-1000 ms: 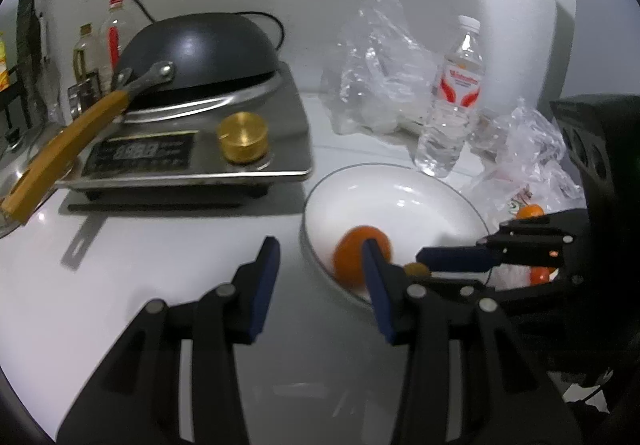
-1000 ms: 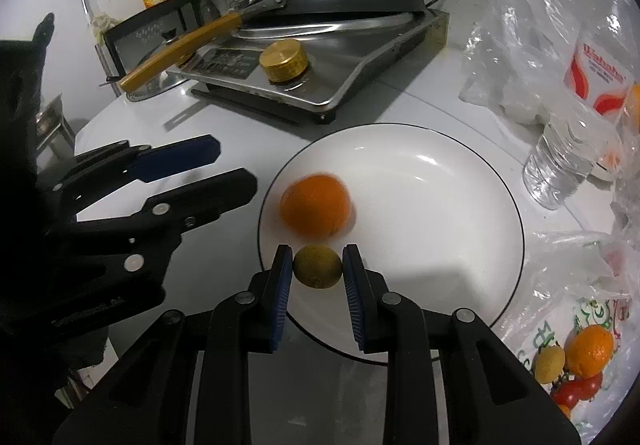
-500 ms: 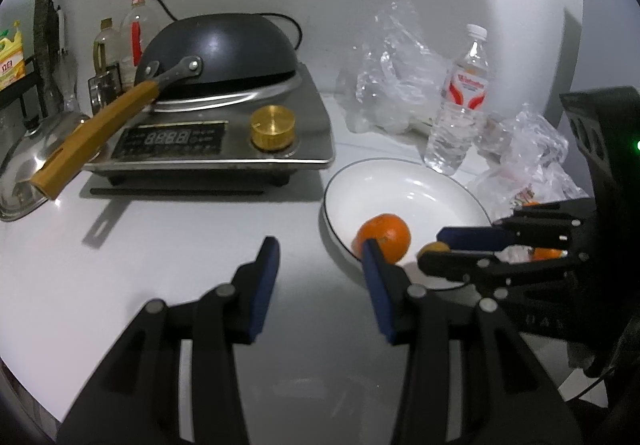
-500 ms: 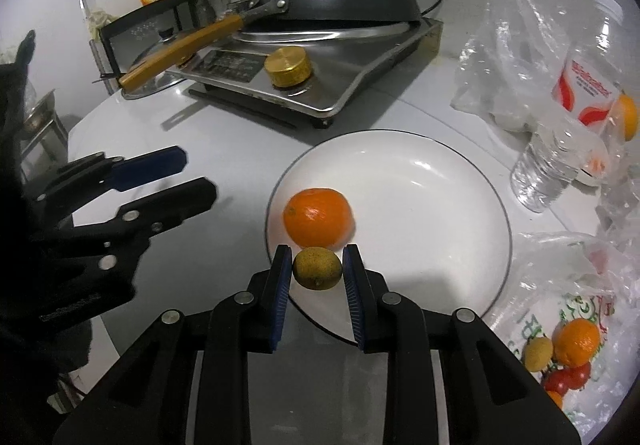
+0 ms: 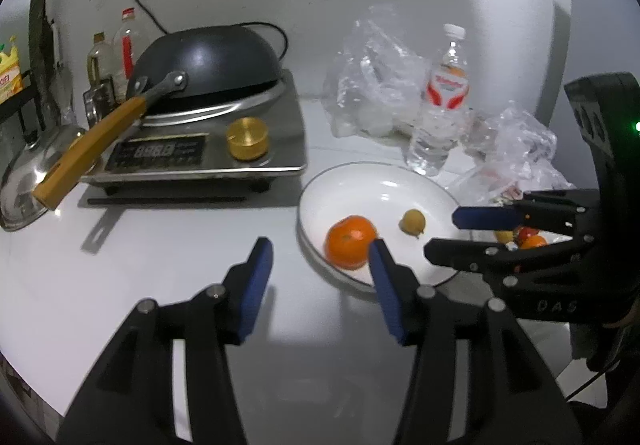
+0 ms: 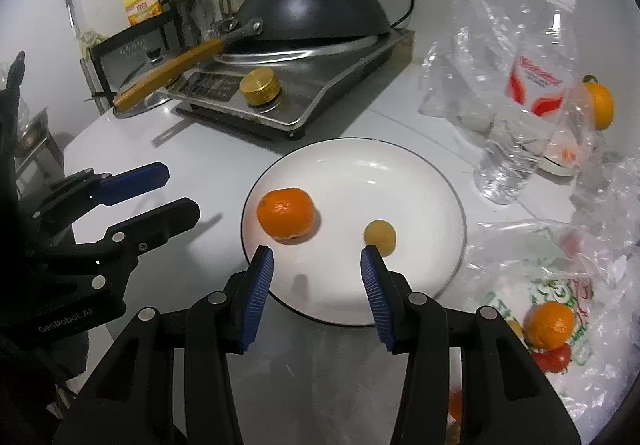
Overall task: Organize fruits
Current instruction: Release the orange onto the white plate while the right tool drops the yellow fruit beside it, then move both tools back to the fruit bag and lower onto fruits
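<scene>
- My right gripper (image 6: 316, 265) has just been opening; fingers apart, nothing between them, by the plate's (image 6: 420, 173) near rim.
- The small yellow fruit (image 6: 380, 232) lies on the plate beside the orange (image 6: 286, 218); its tip direction I cannot tell.
- My left gripper (image 5: 320, 261), also opening, is empty.

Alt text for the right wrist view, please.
The right hand-held gripper hangs open over a white plate holding an orange and a small yellowish fruit. The left hand-held gripper is open at left; a bag of fruit lies right.

Occlusions, both wrist views
My left finger (image 5: 382, 273) covers part of the orange (image 5: 350, 242); bagged fruit (image 6: 549, 329) sits half-hidden behind my right finger; water bottle (image 6: 528, 101) blocks another orange (image 6: 600, 103).
</scene>
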